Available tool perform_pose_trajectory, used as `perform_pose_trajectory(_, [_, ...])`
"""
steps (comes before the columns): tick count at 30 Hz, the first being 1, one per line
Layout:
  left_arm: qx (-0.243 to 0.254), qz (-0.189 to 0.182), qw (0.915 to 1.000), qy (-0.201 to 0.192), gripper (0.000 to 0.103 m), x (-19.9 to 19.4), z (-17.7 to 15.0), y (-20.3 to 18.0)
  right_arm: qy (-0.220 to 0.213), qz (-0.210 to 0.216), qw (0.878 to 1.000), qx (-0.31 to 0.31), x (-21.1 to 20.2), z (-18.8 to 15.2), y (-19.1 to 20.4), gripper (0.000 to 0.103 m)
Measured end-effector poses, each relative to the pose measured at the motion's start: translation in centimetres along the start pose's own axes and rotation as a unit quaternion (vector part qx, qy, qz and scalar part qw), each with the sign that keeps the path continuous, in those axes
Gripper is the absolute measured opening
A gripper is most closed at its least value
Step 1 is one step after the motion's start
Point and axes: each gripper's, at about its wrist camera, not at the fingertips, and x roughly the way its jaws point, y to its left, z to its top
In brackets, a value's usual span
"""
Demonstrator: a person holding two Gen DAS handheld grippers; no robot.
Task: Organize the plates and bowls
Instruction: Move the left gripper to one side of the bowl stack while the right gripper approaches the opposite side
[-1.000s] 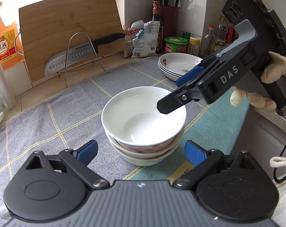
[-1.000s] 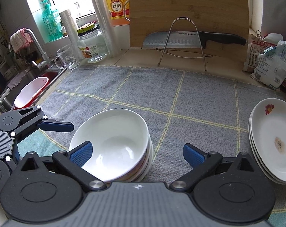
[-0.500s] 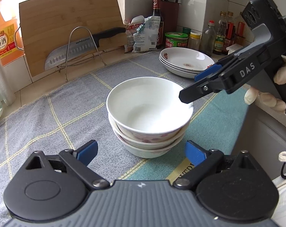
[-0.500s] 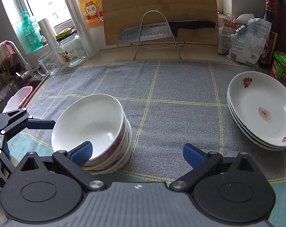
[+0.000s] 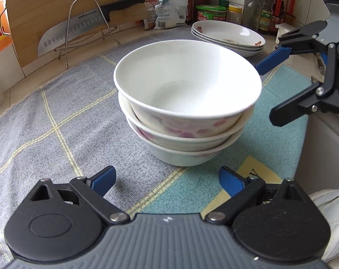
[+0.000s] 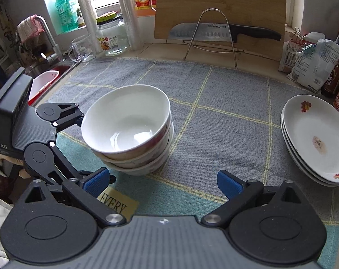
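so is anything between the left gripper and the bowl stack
Nothing visible. The left gripper is open with only bare cloth between its fingertips and the stack of bowls. The right gripper, also open, sits off to the side, not in that path.

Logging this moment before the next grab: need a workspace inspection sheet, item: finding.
Surface: grey checked cloth with a teal edge, lying flat on the counter.
Job's things: bowl stack of three, nested, top bowl slightly tilted; plate stack, top plate bears a brown stain.
Clutter: knife on a wire rack before a leaning cutting board; glass jar, bags, bottles.
Grippers: left gripper open, empty, just short of the bowls; right gripper open, empty.
Cables: nothing seen.
Surroundings: sink and tap at the left of the right wrist view, window behind.
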Motion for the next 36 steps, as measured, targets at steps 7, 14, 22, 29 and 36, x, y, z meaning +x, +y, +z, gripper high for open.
perform_pose_trajectory(7, [-0.009,0.011,0.9999,0.003,0.103,0.9,-0.2,-0.9,0.036,0.016,0.994,-0.102,5.6,-0.4,-0.3,0.103])
perform_pose_trajectory(14, [-0.025,0.025,0.9994,0.002,0.103,0.8,-0.6,-1.3,0.031,0.045,0.984,-0.170,6.6,-0.3,-0.9,0.103])
perform_pose_trajectory(22, [-0.032,0.030,0.9989,-0.011,0.103,0.9,-0.7,-1.3,-0.023,0.076,0.978,-0.192,5.9,-2.1,-2.3,0.103])
perform_pose_trajectory(29, [0.007,0.000,0.9997,-0.023,0.103,1.2,-0.5,-0.6,-0.022,0.078,0.978,-0.194,5.8,-2.0,-2.3,0.103])
perform_pose_trajectory(36, [0.084,-0.036,0.9950,-0.040,0.101,1.4,-0.1,-0.1,-0.017,0.075,0.977,-0.201,6.0,-1.2,-1.1,0.103])
